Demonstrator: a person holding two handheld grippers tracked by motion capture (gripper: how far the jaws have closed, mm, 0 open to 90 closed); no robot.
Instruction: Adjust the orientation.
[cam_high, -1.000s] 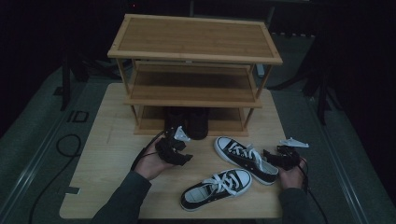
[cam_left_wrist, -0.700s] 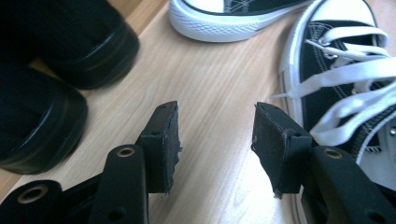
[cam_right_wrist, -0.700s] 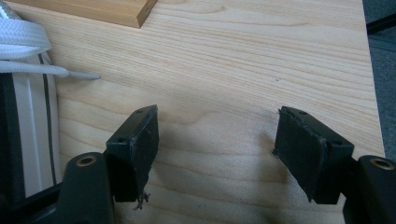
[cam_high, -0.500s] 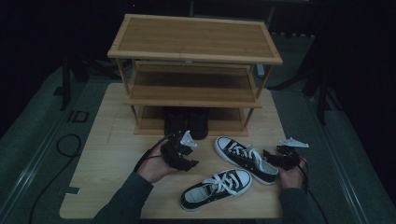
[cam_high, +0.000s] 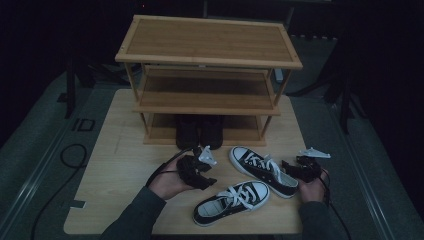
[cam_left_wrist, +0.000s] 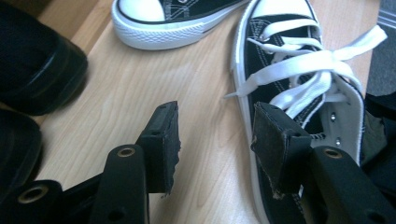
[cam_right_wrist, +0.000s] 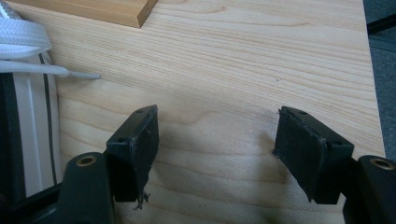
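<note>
**Two sneakers loose on worktop, both grippers empty**

Near sneaker (cam_high: 231, 202) lies in front of far sneaker (cam_high: 263, 170), both black-and-white, laced. Left gripper (cam_high: 196, 171) just beside near sneaker, fingers (cam_left_wrist: 161, 140) spread, released. Right gripper (cam_high: 302, 169) by far sneaker's heel, fingers (cam_right_wrist: 135, 144) apart over bare wood. Black shoes (cam_high: 200, 132) under bamboo shoe rack (cam_high: 207, 60). Pale wooden worktop (cam_high: 120, 165), dark room.

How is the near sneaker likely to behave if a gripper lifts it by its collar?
The near sneaker looks like soft canvas on a rubber sole, so the collar would probably fold under the pads while the sole stays fairly stiff. Lifted at the heel end, the toe would likely droop. The loose white laces may dangle and snag. It seems light for its size.
</note>
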